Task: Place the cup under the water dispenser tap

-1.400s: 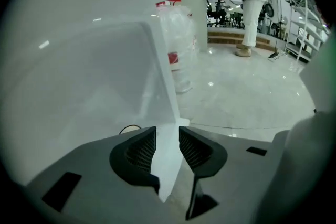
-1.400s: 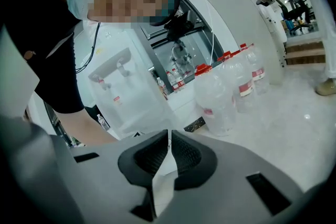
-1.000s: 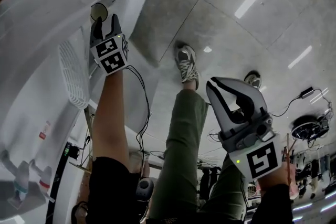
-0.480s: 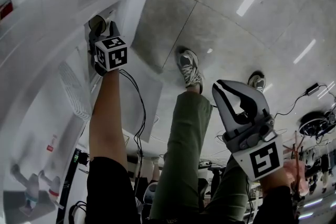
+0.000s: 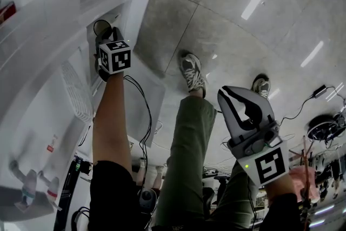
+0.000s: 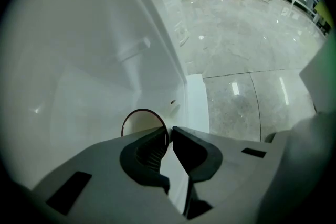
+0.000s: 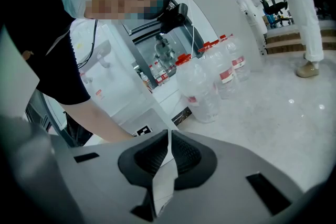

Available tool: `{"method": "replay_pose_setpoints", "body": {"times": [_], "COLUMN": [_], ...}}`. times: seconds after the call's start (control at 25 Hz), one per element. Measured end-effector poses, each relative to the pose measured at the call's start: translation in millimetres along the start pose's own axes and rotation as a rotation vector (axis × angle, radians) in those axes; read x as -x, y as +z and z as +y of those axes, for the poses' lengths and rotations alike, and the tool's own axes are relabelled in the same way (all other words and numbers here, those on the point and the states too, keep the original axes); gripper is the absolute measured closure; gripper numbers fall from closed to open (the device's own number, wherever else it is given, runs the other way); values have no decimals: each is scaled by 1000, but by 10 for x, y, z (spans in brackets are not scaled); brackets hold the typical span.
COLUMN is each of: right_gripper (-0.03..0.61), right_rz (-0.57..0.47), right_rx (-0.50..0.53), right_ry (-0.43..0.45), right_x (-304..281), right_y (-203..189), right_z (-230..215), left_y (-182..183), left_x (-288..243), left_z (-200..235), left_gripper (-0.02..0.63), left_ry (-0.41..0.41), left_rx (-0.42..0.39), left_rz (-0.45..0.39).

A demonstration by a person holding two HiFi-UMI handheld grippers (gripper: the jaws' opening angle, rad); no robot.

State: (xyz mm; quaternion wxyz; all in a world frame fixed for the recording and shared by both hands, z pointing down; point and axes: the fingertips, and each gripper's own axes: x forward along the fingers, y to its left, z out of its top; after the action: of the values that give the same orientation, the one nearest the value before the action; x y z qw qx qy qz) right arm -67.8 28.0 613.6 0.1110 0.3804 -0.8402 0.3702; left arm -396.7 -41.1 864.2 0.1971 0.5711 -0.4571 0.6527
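Observation:
A paper cup (image 6: 137, 124), white inside with a dark rim, stands in a white recess of the water dispenser (image 5: 48, 35). My left gripper (image 6: 170, 134) points steeply down at it. Its jaws are closing, with the cup's near rim wall pinched in the narrow gap between the pads. From the head view I see the cup (image 5: 101, 26) just beyond the left gripper (image 5: 106, 36). Two taps (image 5: 32, 189) and a slotted drip grille (image 5: 75, 92) show on the dispenser's face. Low on the right, over the floor, my right gripper (image 5: 223, 92) is shut with nothing in it.
The person's legs and shoes (image 5: 192, 70) stand on the polished stone floor next to the dispenser. A cable (image 5: 143, 116) hangs along the left arm. The right gripper view shows several water bottles (image 7: 220, 76) on the floor and another person (image 7: 294, 13) behind.
The left gripper rolled and sank onto the cup's rim, and its jaws went from wide to nearly together. The right gripper drifted slightly.

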Motion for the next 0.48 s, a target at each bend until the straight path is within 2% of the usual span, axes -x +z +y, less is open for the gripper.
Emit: {"method": "replay_pose_setpoints", "body": {"times": [0.28,0.48], "right_gripper": [532,532], "right_rz": [-33,-63], "right_rx": [-10,-13], "right_ry": [-10,3], "right_x": [306,693], "right_y": [175,413], "right_z": [0,32], "left_y": [188,367], "left_x": [371,822], "left_z": [-426,-776], "left_gripper": [557,557], "left_ry": [-61,-97], "left_rx": [-62,-64], "left_rz": [-43,-70]}}
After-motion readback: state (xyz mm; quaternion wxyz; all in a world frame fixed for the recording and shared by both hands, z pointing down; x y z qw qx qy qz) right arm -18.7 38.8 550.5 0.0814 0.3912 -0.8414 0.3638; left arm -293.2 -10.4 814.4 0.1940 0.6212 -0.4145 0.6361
